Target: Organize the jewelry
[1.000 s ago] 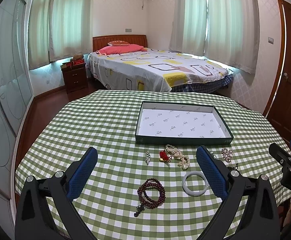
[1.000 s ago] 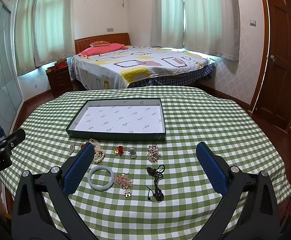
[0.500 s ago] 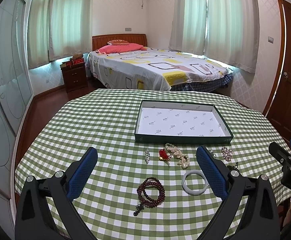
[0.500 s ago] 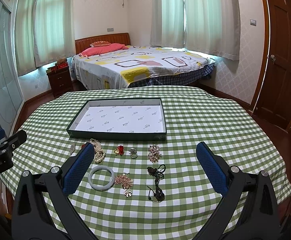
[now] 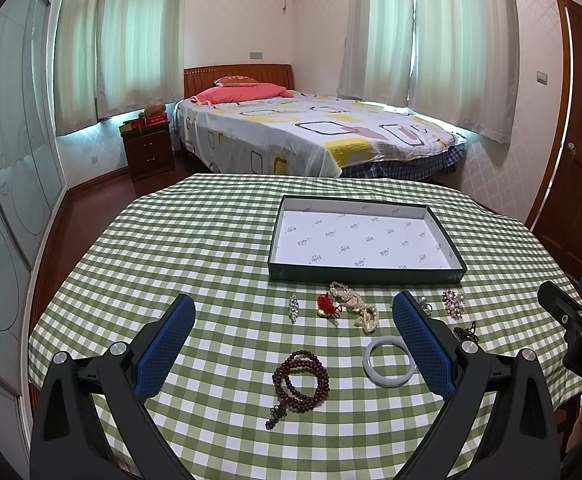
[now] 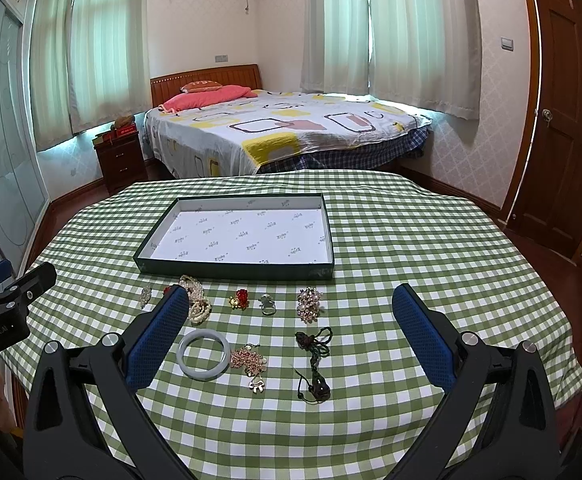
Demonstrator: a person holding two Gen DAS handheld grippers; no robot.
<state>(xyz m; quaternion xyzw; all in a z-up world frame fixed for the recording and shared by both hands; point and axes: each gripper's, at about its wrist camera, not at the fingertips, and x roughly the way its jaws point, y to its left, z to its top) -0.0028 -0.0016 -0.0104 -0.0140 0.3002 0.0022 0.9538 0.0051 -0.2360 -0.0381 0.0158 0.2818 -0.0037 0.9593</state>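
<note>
Nothing has moved in the last second: both grippers, left (image 5: 291, 344) and right (image 6: 291, 340), stay wide and empty, tray (image 6: 163, 240) unfilled.

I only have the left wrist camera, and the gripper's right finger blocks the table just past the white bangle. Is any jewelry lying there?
Observer: Yes. A pink-and-gold beaded ornament lies on the cloth close beside the white bangle, on its right.
Operator: Anything further right?
Observer: A dark cord pendant, its cord trailing back toward the box.
Operator: Is the right gripper carrying anything?
Observer: No. The right gripper is open and empty, above the table.
</note>
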